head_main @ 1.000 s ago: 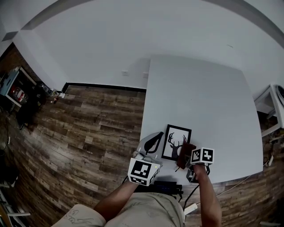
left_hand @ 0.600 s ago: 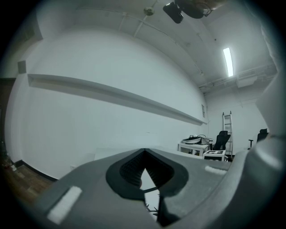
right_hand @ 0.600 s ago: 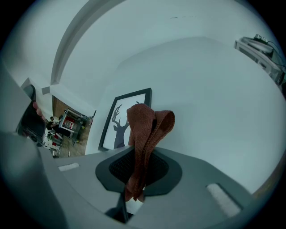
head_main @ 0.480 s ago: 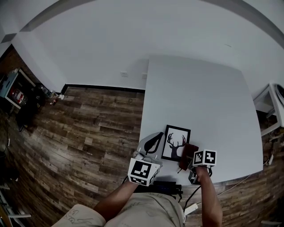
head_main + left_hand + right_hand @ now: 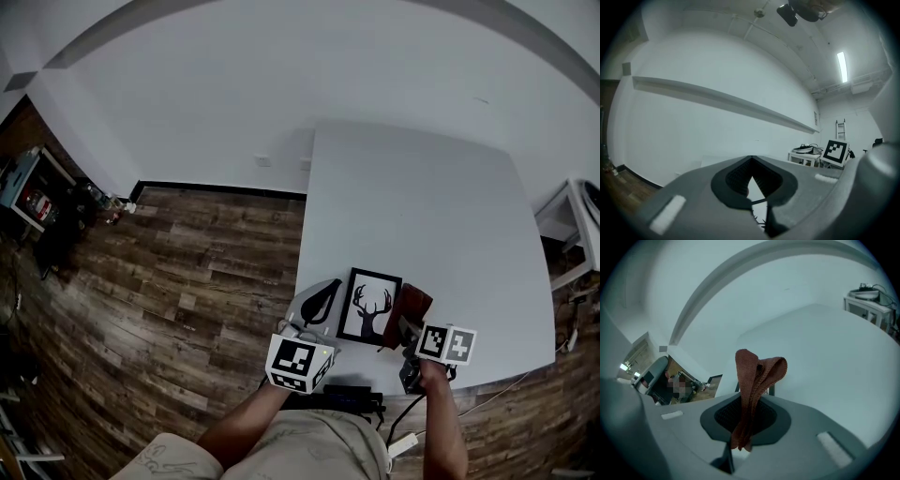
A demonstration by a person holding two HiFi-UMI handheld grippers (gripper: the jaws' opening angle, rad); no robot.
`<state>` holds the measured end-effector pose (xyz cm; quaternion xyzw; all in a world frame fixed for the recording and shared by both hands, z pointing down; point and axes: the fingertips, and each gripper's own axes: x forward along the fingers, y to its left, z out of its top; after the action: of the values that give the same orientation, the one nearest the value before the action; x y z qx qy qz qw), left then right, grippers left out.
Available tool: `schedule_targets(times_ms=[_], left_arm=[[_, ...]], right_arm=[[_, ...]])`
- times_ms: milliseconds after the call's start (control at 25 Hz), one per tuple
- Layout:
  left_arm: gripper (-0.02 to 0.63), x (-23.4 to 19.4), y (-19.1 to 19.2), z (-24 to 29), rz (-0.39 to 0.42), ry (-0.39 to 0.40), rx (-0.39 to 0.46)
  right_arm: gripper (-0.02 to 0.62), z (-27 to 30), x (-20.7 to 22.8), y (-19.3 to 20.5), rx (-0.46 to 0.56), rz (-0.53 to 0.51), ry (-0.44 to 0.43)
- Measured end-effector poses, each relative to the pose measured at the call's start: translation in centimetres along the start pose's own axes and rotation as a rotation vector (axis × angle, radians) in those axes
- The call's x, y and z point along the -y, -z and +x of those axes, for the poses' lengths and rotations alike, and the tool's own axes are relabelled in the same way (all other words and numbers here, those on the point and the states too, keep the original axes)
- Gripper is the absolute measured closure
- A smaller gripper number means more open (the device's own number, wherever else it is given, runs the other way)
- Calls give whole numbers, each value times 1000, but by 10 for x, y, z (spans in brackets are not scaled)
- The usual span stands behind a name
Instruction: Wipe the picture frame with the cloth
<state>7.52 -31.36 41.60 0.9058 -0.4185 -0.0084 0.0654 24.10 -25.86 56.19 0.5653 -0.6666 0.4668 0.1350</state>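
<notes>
A black picture frame (image 5: 368, 306) with a deer print lies near the front edge of the white table (image 5: 422, 206). My left gripper (image 5: 322, 302) is at the frame's left edge. In the left gripper view its jaws are closed, with the frame's black edge and antlers (image 5: 761, 224) showing between them. My right gripper (image 5: 412, 328) is just right of the frame and is shut on a brown cloth (image 5: 409, 312). In the right gripper view the cloth (image 5: 757, 376) stands up out of the closed jaws and folds over at the top. It hides most of the frame (image 5: 771, 390) behind it.
A black device with cables (image 5: 354, 396) sits at the table's near edge by my body. Wood floor (image 5: 169, 281) lies to the left. A small white side table (image 5: 570, 220) stands at the right, and a white wall is behind.
My right gripper has drawn the cloth off the frame's lower right part, moving right and slightly nearer. The left gripper and the frame have stayed nearly still.
</notes>
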Motion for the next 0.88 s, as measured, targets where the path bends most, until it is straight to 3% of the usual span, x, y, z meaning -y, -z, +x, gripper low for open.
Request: schedule_targets(times_ms=[400, 640, 880], left_arm=[[606, 1, -7, 1, -5, -2, 5], [606, 6, -9, -1, 0, 13, 10], [606, 10, -16, -6, 22, 23, 36]], right_arm=[[534, -61, -47, -63, 436, -217, -14], [534, -117, -79, -82, 841, -368, -10], [534, -139, -94, -75, 939, -418, -3]])
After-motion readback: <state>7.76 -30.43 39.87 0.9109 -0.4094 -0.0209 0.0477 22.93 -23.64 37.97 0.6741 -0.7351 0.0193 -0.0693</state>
